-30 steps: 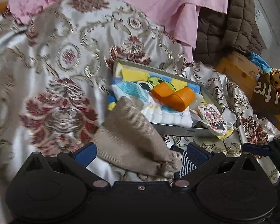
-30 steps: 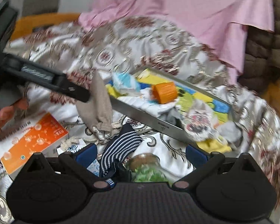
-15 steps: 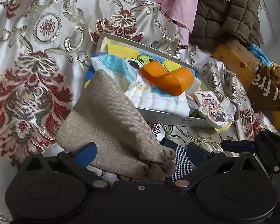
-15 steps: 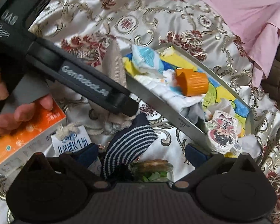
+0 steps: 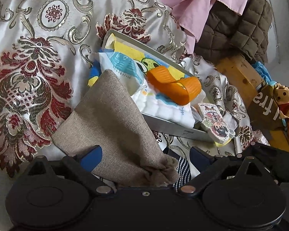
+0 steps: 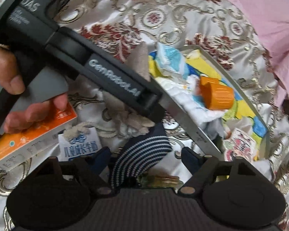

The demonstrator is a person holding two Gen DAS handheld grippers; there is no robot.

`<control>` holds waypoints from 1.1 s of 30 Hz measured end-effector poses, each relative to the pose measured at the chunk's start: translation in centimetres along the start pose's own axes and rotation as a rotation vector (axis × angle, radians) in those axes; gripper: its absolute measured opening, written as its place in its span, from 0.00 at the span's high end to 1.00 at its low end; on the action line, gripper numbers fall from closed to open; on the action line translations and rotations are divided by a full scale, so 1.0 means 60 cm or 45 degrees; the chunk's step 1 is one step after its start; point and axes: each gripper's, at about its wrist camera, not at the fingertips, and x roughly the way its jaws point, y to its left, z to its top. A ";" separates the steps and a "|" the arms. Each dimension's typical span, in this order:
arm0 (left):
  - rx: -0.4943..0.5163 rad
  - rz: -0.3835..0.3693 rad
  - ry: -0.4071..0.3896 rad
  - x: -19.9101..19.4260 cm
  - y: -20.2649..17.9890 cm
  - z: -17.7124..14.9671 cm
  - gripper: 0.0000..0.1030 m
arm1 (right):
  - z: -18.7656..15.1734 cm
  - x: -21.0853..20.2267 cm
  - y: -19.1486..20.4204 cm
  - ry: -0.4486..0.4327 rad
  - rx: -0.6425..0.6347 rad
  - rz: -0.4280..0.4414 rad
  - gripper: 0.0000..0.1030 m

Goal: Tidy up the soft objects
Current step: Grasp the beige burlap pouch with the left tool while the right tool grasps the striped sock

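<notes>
A beige cloth pouch (image 5: 109,127) lies between the wide-open fingers of my left gripper (image 5: 144,155), its gathered end toward the camera; the jaws are not closed on it. A blue-and-white striped sock (image 6: 138,161) lies between the open fingers of my right gripper (image 6: 144,156), over a glass jar (image 6: 160,180); it also shows in the left wrist view (image 5: 182,168). A grey tray (image 5: 175,129) beyond holds white-and-blue soft packs (image 5: 160,107), an orange cap (image 5: 173,88) and a printed plush piece (image 5: 215,125). The left gripper's body (image 6: 109,75) crosses the right wrist view.
The patterned silk bedspread (image 5: 38,57) covers the surface. Pink cloth (image 5: 198,3) and a brown quilted jacket (image 5: 237,30) lie behind. An orange box (image 6: 34,134) and a milk carton (image 6: 81,146) sit left. A wooden edge (image 5: 239,75) and stuffed toy (image 5: 285,100) are right.
Both grippers moved forward and down toward the bed. The beige pouch now sits deeper between the left fingers. The striped sock sits between the right fingers.
</notes>
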 end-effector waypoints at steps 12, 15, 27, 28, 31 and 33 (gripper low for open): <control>0.113 0.162 0.056 0.027 -0.022 -0.001 0.25 | 0.012 0.045 -0.007 0.128 -0.014 0.059 0.48; 0.131 0.159 0.042 0.026 -0.026 -0.003 0.37 | 0.006 0.051 -0.012 0.122 0.041 0.076 0.58; 0.113 0.112 -0.004 0.005 -0.034 -0.010 0.70 | -0.032 0.026 -0.007 -0.013 0.210 0.006 0.89; 0.101 0.120 0.003 0.002 -0.034 -0.008 0.73 | -0.037 0.020 -0.006 -0.031 0.227 0.003 0.90; 0.102 0.168 0.008 -0.012 -0.041 -0.004 0.77 | -0.049 0.001 -0.007 -0.088 0.256 -0.002 0.91; 0.138 0.201 0.006 -0.022 -0.049 -0.005 0.78 | -0.059 -0.016 -0.009 -0.134 0.273 -0.009 0.91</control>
